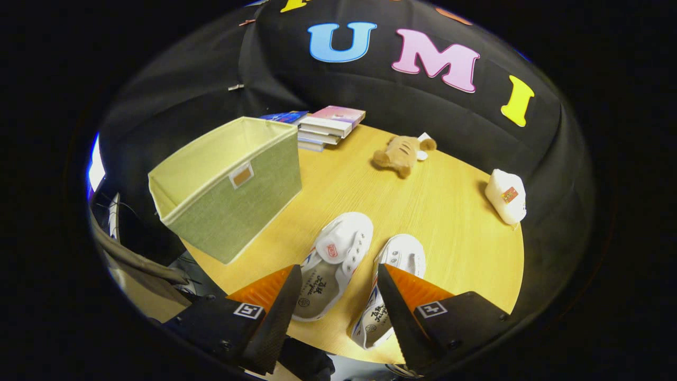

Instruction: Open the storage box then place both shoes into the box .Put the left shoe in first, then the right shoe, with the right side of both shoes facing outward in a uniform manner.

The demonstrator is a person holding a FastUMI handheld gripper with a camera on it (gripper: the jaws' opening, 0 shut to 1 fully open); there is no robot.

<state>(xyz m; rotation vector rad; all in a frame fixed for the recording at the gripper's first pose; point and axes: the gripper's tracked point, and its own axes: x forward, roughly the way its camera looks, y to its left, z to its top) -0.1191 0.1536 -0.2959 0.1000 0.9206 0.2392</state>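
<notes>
currently the tongs [338, 309] hang above the near edge of the table [455, 222] with their fingers spread apart and nothing between the pads; no contact with any object is visible. risk, as a judgement: the two white shoes lie close together, so a descent aimed at one may catch the other and drag it off the near table edge, which sits just under the fingers. a grip on the soft heel collar or tongue alone could let the shoe swing or slip during the carry. a further risk is order and orientation: which shoe is the left one cannot be confirmed with certainty here, so picking the wrong one first, or turning it in the carry, would break the required uniform facing. position of task items: the first shoe [332, 267] lies between the fingers and just ahead of them, heel nearest the tongs, toe pointing away. the second shoe [394, 280] lies just beside it, partly hidden behind the right-hand finger. the storage box [232, 196], green fabric, stands ahead of and beyond the left-hand finger, top open, interior appearing empty. beyond the shoes lie a plush toy [396, 153], a stack of books [330, 127] and a small white pouch [506, 196], well apart from the work path.
</notes>
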